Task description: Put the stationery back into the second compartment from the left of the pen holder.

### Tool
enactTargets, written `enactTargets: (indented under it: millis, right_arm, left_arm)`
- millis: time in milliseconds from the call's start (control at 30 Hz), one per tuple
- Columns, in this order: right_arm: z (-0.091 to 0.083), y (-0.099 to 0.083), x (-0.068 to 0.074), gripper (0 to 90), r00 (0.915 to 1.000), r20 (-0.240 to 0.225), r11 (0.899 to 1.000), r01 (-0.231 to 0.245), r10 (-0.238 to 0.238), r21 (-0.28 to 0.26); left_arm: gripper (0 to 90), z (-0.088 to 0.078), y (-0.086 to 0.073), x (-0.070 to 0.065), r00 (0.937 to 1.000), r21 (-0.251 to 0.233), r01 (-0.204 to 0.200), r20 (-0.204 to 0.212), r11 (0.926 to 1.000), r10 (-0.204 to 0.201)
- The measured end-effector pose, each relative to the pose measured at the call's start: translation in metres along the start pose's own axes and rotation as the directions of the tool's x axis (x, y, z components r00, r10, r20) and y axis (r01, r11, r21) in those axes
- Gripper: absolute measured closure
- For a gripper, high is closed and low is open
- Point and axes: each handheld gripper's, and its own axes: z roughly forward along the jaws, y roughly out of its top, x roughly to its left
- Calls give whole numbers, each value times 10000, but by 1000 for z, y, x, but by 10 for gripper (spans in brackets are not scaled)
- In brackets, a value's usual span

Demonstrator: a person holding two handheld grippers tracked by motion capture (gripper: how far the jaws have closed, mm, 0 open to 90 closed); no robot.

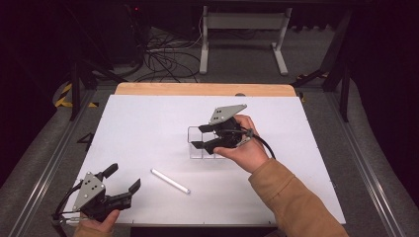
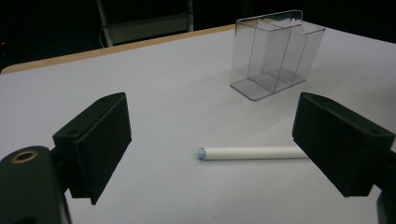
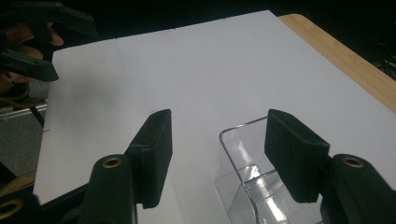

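A clear plastic box [image 1: 201, 146] with upright dividers stands on the white mat [image 1: 148, 118], right of the middle. My right gripper [image 1: 196, 137] hovers at the box's top, jaws open and pointing left. In the right gripper view [image 3: 217, 144] one jaw hangs over the box [image 3: 243, 186] and the other outside its rim, neither pressing on it. A white pen [image 1: 170, 181] lies flat nearer the front. My left gripper [image 1: 124, 177] rests at the front left corner, open and empty. In the left gripper view [image 2: 210, 140] the pen [image 2: 252, 152] lies just past its jaws and the box [image 2: 275, 56] farther off.
The mat covers a wooden table whose far edge [image 1: 202, 89] shows bare. Metal rails [image 1: 49, 168] run along both sides. On the floor behind stand a white frame [image 1: 242, 34] and a tangle of cables [image 1: 163, 54]. The left gripper [image 3: 70, 49] appears far off in the right gripper view.
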Motion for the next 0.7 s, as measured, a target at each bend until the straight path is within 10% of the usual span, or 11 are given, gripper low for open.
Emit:
enactTargets:
  millis: [700]
  right_arm:
    - [18,6,29,460,9847,-140,9848,-1733,1734,124]
  left_arm:
    - [126,-4,0,2,9999,-148,48,-103,9999,-49]
